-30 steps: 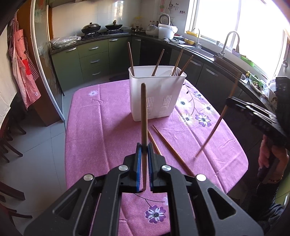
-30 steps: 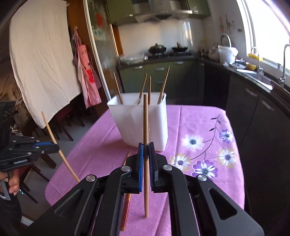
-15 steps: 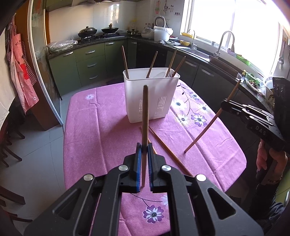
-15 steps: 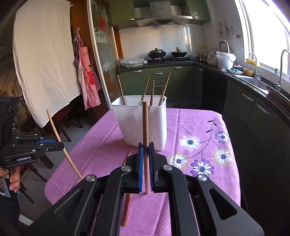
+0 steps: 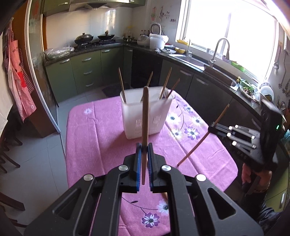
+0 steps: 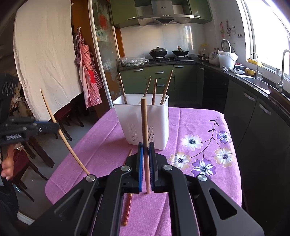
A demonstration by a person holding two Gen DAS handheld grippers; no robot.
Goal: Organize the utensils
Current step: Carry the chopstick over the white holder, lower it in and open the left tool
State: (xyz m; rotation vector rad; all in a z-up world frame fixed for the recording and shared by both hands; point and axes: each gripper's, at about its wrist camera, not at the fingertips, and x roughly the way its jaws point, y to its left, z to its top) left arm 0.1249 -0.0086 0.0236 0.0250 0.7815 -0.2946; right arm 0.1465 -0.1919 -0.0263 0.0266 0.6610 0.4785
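While the white utensil basket (image 5: 145, 116) waits, left gripper (image 5: 143, 150) and right gripper (image 6: 146, 150) are each clamping an upright chopstick (image 5: 145, 116) above the pink tablecloth (image 5: 94, 138).

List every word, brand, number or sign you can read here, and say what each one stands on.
"GenRobot.AI": white print on the side of the left tongs, soft but just legible in the right wrist view.
Right tongs: pale letters on the side, too blurred to read.
Range hood: small brand mark on the front, too small to read.
Red checked apron: print on the bib, unreadable.
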